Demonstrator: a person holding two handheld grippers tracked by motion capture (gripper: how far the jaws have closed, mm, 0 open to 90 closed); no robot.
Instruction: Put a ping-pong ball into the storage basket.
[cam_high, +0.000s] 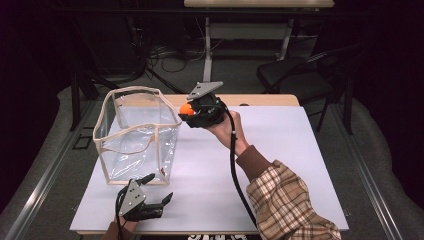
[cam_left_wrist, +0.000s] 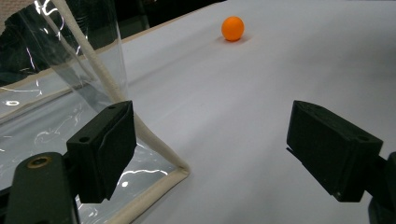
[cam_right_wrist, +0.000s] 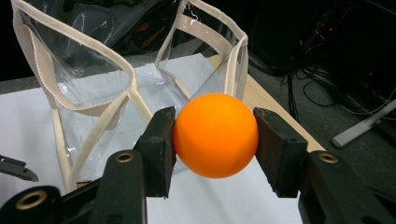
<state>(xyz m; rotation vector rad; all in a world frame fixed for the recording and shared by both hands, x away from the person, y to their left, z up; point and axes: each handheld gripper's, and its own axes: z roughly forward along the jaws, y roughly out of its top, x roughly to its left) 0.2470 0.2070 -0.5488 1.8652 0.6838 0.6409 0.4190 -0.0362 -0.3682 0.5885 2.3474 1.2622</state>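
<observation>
While resting low on the near left of the table (cam_high: 280, 150), left hand-held gripper (cam_high: 159, 188) sitting with jaws wide apart and nothing between them, just beside the near bottom corner of the clear bag (cam_high: 135, 135). Ahead of those jaws in the left gripper view, cream-edged corner of the bag (cam_left_wrist: 154, 144) lying against the left pad, and a second orange ball (cam_left_wrist: 232, 28) lying well apart on the white table surface. Farther right and higher, right hand-held gripper (cam_high: 184, 111) clamping an orange ball (cam_high: 186, 109) squarely between both pads, hovering just beside the bag's upper right rim. Beyond that ball in the right gripper view, bag standing open and upright.
</observation>
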